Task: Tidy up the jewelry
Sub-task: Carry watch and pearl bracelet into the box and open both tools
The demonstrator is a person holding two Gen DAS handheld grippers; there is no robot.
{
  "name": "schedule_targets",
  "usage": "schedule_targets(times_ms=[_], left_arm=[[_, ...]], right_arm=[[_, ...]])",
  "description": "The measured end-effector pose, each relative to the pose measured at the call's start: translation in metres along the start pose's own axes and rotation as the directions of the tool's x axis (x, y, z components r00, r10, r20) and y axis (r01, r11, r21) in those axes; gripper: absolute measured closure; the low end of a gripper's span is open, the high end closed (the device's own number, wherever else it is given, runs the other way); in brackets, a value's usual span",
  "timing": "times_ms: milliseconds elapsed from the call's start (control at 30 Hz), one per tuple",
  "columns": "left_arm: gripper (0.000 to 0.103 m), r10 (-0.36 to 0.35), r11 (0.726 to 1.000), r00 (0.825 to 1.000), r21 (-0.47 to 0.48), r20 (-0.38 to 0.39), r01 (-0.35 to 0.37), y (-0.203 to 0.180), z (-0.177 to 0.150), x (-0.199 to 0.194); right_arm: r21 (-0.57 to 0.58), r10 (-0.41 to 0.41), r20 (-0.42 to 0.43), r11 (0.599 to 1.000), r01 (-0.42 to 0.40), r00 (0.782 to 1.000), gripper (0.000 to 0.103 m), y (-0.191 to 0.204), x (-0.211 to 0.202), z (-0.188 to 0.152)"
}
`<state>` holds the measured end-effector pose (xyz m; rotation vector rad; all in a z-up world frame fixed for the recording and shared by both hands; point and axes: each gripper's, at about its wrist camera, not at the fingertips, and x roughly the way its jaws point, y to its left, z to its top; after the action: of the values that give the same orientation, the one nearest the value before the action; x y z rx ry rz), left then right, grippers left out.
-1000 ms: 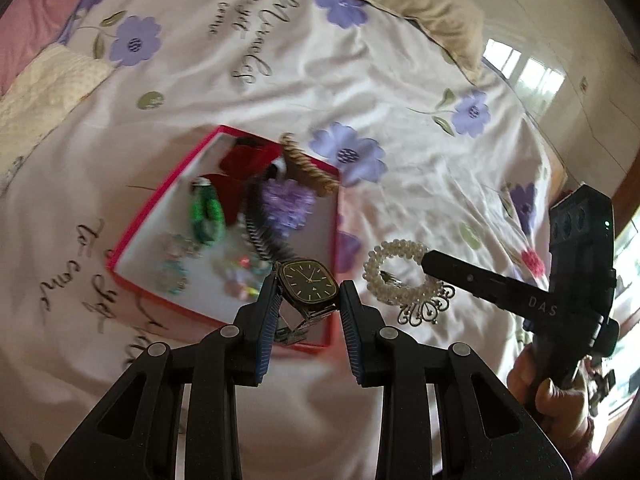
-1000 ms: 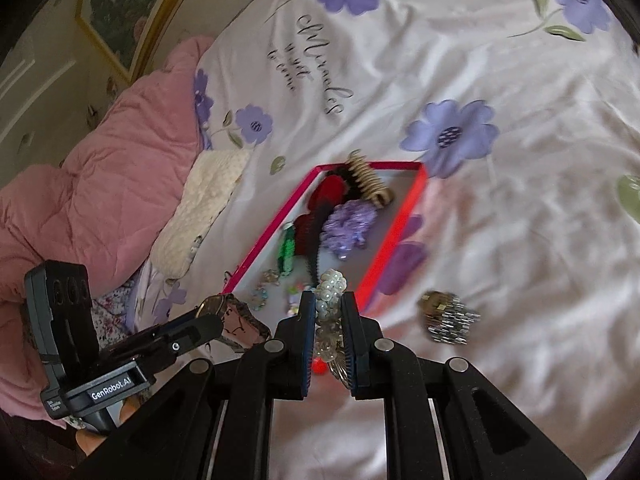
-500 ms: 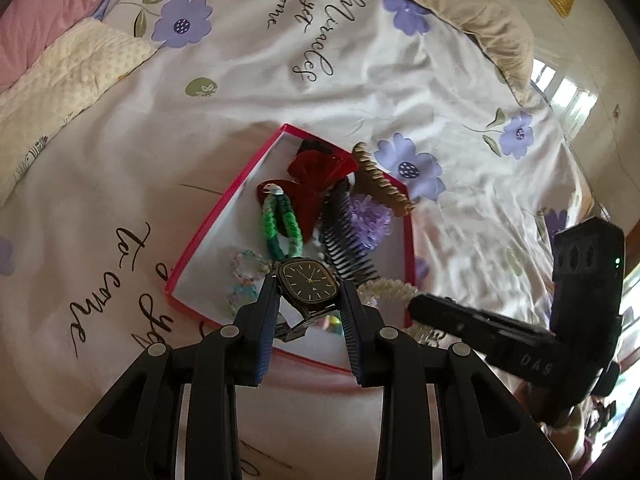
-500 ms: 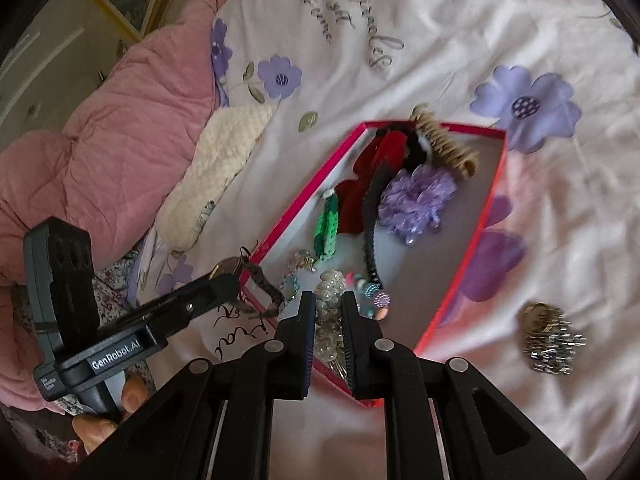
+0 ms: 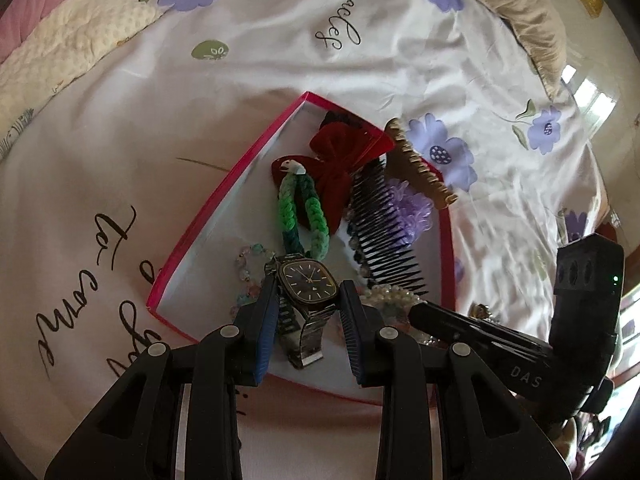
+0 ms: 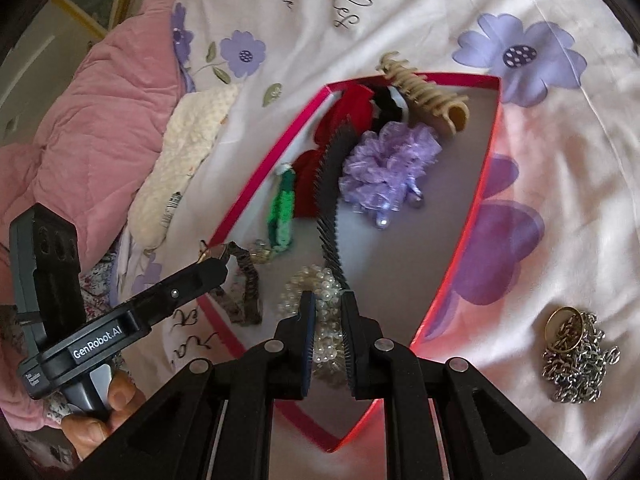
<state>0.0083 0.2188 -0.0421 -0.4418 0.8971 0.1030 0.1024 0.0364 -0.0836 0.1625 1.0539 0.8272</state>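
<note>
The watch [image 5: 308, 282], dark-faced on a metal band, sits clamped between the left gripper [image 5: 308, 300] fingers, held over the near left corner of the red-rimmed box [image 5: 224, 184] with its band hanging down toward the white floor. The right gripper [image 6: 328, 320] points in from the near edge, its jaws closed on the pearl bracelet [image 6: 316, 284], which now hangs inside the box rim rather than over the bedspread [image 6: 400, 8] as it did a second ago. Both grippers have moved forward over the box since then. Inside, a green braided band [image 5: 298, 216], red bow [image 5: 340, 160], black comb [image 5: 380, 232] and purple scrunchie [image 6: 388, 168] crowd the far and middle parts, while a tan claw clip [image 6: 424, 92] leans on the far rim; the right side of the floor lies bare. Outside the right wall, a silver chain with a gold ring [image 6: 576, 352] rests on the bedspread, well apart from the grippers.
</note>
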Motion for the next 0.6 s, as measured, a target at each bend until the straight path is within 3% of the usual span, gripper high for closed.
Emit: schedule_targets(times_ms=[300,600], left_arm=[[0.075,0.049,0.999,0.994,0.011,-0.101,-0.049,0.000,-0.002,0.024],[0.074,0.067,0.998,0.991,0.013,-0.114,-0.066,0.002,-0.005,0.023]], right_arm=[[-0.025,-0.030,-0.008,0.999,0.030,1.000,0.090,-0.001,0.005,0.002],[-0.032,-0.039,-0.016,0.999,0.038,0.999,0.089,0.001,0.007,0.003]])
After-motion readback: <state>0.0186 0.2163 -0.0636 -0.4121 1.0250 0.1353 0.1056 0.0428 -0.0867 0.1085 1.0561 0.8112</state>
